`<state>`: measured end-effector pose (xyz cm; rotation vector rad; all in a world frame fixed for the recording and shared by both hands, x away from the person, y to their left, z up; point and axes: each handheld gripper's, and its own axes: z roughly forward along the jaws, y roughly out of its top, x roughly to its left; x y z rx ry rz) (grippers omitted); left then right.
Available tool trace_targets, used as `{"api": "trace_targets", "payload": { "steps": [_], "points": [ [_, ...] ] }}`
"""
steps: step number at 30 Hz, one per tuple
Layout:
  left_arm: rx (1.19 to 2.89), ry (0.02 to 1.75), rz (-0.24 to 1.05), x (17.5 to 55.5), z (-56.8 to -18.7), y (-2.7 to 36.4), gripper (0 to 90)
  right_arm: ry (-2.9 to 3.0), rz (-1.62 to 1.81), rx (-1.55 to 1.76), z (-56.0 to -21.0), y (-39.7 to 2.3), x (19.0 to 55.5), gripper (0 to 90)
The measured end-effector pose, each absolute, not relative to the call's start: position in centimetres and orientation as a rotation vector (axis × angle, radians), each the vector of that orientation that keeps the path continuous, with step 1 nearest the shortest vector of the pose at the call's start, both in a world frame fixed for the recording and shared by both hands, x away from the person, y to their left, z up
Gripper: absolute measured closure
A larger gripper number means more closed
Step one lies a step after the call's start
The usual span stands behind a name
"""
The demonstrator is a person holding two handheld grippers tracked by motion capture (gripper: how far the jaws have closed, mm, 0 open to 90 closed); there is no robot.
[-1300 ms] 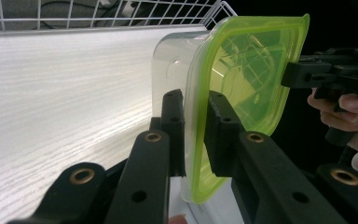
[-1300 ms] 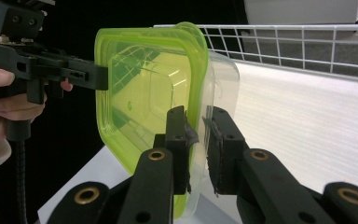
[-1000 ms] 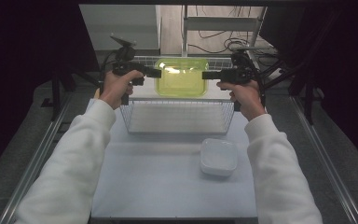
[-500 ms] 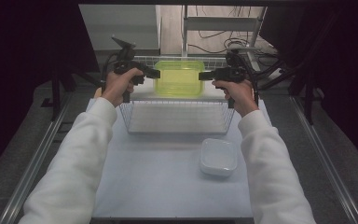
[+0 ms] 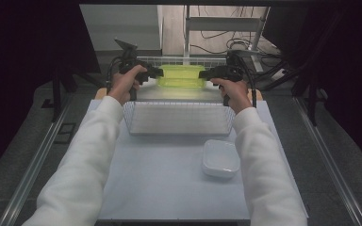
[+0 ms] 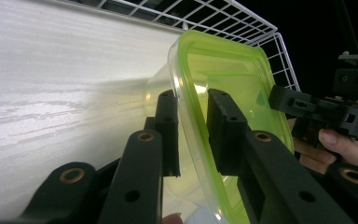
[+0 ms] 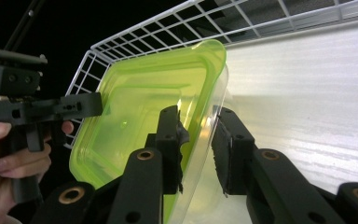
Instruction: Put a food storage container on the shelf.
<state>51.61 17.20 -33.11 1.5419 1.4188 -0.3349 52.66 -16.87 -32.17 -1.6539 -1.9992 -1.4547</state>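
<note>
Green and clear plastic marks our box point(image 5: 181, 76), a lidded container that sits at the far end of the wire basket point(image 5: 179, 120), at twelve o'clock from us in the high view. We hold it from both ends: our left gripper point(image 5: 156, 73) meets it at its nine o'clock edge and our right gripper point(image 5: 206, 74) at its three o'clock edge.

In the left gripper view, the left gripper point(image 6: 193, 121) has one jaw on either side of the box's point(image 6: 228, 79) rim; the right-hand jaw lies against the green lid, while a thin gap shows at the other (so we cannot call it a firm clamp). Its jaws have just been opening a little, with the rim between them. Beyond, at three o'clock in that view, we see the right hand point(image 6: 335, 144) with its gripper.

In the right gripper view, the right gripper point(image 7: 198, 140) likewise straddles the rim of the box point(image 7: 140, 116), the left-hand jaw against the lid and the right-hand jaw standing just off the clear wall. These jaws too have just been opening, rim between them. The left hand point(image 7: 9, 158) shows at nine o'clock there.

On the table point(image 5: 160, 188), at about five o'clock from the basket, lies a white lidded tub point(image 5: 221, 157), well apart from the grippers.
</note>
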Motion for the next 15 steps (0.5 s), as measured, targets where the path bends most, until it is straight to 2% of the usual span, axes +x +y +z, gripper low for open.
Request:
{"api": "trace_targets", "payload": {
  "steps": [4, 6, 12, 15],
  "points": [
    [1.548, 1.403, -0.319, 51.5, -33.2, 17.1, 74.0, -1.992, -1.459, -1.656, -32.2, -16.9, 52.7, 71.8],
    [1.561, 1.402, -0.293, 51.4, -33.2, 16.9, 70.1, -1.989, -1.471, -1.656, -32.2, -16.8, 52.6, 71.1],
    [1.597, 1.381, -0.155, 50.7, -32.5, 16.5, 43.7, -2.050, -1.480, -1.688, -31.9, -16.5, 52.2, 48.2],
    [1.597, 1.354, -0.082, 50.1, -31.9, 16.3, 37.1, -2.089, -1.504, -1.702, -31.5, -16.5, 51.7, 41.5]
  ]
}}
